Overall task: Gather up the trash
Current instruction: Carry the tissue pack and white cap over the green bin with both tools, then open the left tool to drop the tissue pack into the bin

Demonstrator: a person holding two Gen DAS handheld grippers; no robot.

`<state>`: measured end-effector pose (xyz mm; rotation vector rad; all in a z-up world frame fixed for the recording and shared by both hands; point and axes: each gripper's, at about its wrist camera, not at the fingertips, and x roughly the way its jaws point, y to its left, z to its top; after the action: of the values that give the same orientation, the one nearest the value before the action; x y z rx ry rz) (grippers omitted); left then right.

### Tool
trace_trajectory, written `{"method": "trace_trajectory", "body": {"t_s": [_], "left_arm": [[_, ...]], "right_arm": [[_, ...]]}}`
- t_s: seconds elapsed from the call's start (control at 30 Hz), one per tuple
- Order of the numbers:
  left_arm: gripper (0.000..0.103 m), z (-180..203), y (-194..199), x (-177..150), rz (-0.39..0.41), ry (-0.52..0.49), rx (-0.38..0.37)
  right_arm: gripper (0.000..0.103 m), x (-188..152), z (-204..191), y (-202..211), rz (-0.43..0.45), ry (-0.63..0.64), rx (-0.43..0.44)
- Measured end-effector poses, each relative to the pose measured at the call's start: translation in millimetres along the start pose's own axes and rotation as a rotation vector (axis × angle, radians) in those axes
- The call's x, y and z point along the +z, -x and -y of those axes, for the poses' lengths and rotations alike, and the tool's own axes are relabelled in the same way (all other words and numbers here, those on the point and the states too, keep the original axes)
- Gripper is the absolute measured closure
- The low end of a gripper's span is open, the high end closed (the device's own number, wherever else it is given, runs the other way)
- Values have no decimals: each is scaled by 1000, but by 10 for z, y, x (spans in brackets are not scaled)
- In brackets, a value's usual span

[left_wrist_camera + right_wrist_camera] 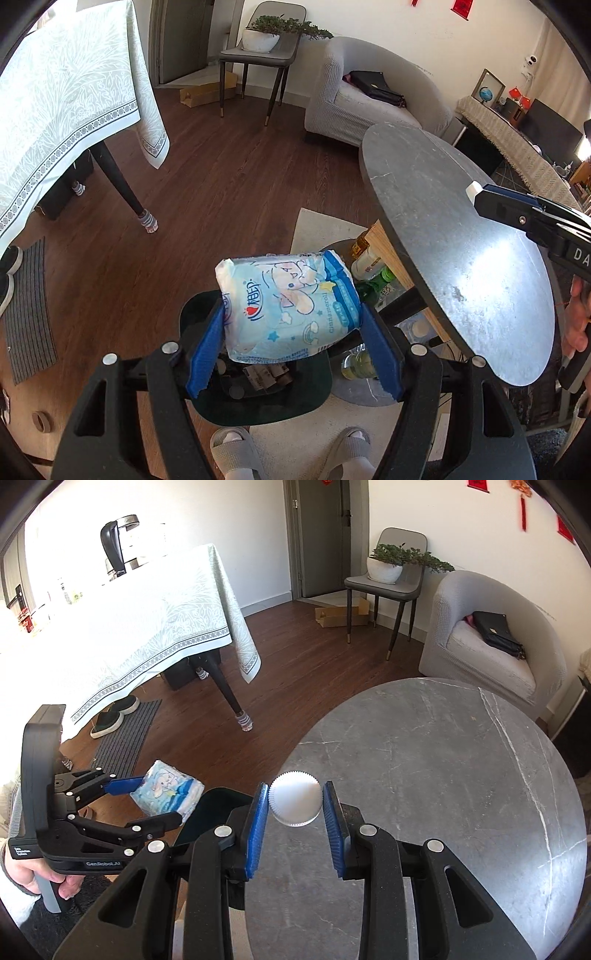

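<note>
The right gripper [295,805] has its jaws clenched on a white ridged cap [294,798], held above the round grey counter [461,775]. The left gripper [291,328] has its jaws clamped on a blue tissue pack [288,306], directly over the dark green bin [306,398] beside the counter.

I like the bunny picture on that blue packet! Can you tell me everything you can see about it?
The blue packet is a soft, puffy plastic pack, light blue and white, printed with a cartoon bunny, stars, clouds and some writing. It looks crinkled and a bit squashed. The left tool grips it by both sides between blue pads, tilted, in the air. Below it stands a dark bin with trash inside. Nothing else touches the packet.
</note>
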<state>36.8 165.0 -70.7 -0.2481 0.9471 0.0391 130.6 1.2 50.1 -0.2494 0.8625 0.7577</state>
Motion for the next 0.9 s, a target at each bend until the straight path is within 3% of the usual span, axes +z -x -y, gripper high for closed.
{"method": "trace_trajectory", "body": {"t_s": [0.23, 0.5, 0.9], "left_arm": [[30, -239, -215, -122, -47, 3, 31], [30, -567, -436, -227, -120, 60, 17], [28, -752, -714, -419, -231, 74, -20]], "right_arm": [[73, 47, -353, -142, -27, 53, 53], [73, -5, -596, -367, -84, 98, 74], [73, 80, -764, -546, -110, 111, 95]]}}
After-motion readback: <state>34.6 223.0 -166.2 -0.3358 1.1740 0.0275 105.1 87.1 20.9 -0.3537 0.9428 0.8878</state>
